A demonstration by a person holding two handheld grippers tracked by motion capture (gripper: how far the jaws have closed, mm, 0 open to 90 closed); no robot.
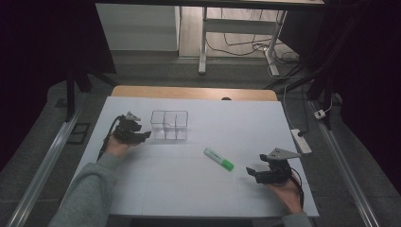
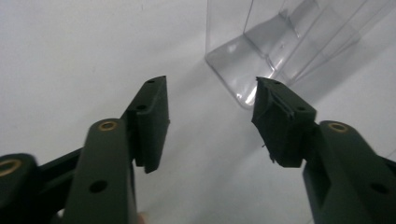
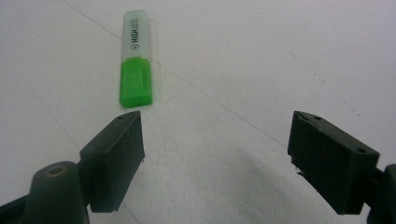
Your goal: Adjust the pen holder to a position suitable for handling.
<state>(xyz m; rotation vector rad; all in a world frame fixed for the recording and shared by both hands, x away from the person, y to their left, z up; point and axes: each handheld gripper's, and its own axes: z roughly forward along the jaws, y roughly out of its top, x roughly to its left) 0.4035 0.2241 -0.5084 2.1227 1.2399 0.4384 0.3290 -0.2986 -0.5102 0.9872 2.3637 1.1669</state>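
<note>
A green and white highlighter (image 1: 219,159) lies flat near the middle of the white table; in the right gripper view the highlighter (image 3: 136,59) lies just beyond the left jaw, green cap toward me. A clear plastic compartment box (image 1: 169,125) stands at the back left, and the box (image 2: 275,42) looms close ahead in the left gripper view. My left gripper (image 1: 145,136) is open just left of the box, nothing between its jaws. My right gripper (image 1: 250,171) is open at the front right, a short way from the highlighter.
The white sheet (image 1: 246,123) covers most of the wooden table (image 1: 194,92). A power strip (image 1: 301,140) and cables lie on the floor at the right. Desk legs (image 1: 203,42) stand behind the table.
</note>
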